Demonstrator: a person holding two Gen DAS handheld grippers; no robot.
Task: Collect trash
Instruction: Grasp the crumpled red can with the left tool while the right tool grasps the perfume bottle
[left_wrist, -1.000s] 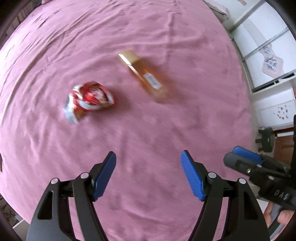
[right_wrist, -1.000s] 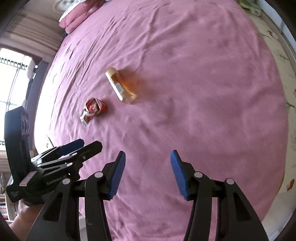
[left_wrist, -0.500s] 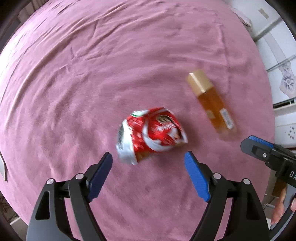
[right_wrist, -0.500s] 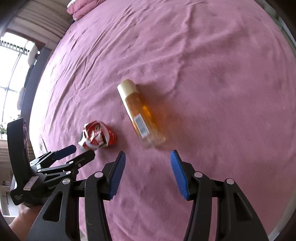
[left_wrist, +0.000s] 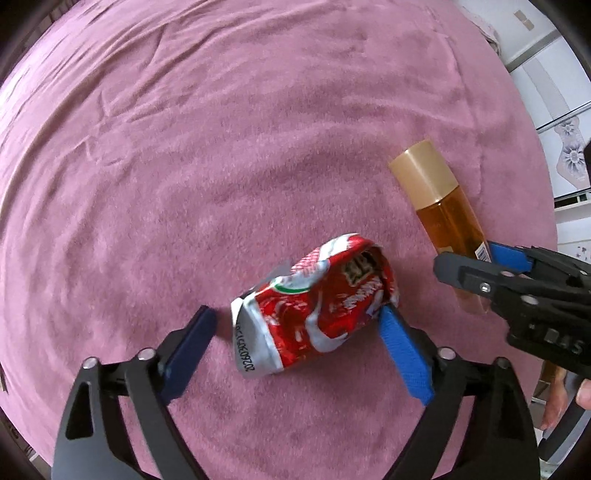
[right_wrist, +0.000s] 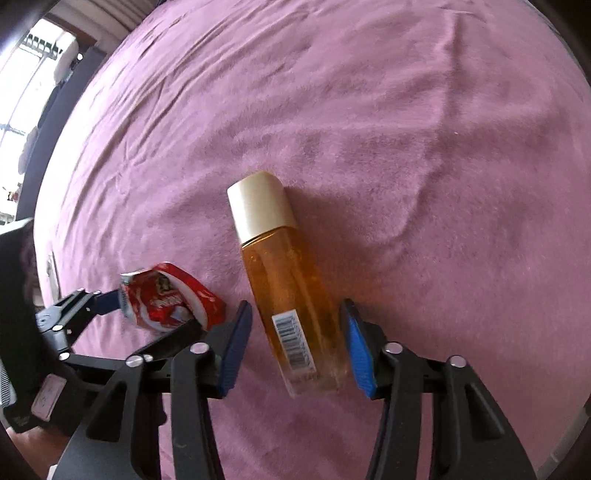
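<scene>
A crumpled red and silver snack wrapper (left_wrist: 314, 306) lies on the pink bedspread (left_wrist: 221, 129). My left gripper (left_wrist: 295, 325) is open with the wrapper between its blue pads; the right pad touches its edge. An amber bottle (right_wrist: 291, 295) with a cream cap lies flat beside it. My right gripper (right_wrist: 295, 325) is open and straddles the bottle's lower half, pads apart from it. The wrapper (right_wrist: 170, 299) and left gripper (right_wrist: 85, 310) show at the left of the right wrist view; the bottle (left_wrist: 439, 206) and right gripper (left_wrist: 480, 269) at the right of the left wrist view.
The pink bedspread (right_wrist: 406, 129) fills both views, with soft wrinkles. White cabinet doors (left_wrist: 554, 92) stand past the bed's right edge. A bright window (right_wrist: 29, 74) lies beyond the bed's left side.
Both grippers have moved forward and down. The left one now straddles the wrapper and the right one straddles the bottle. Both stay open.
</scene>
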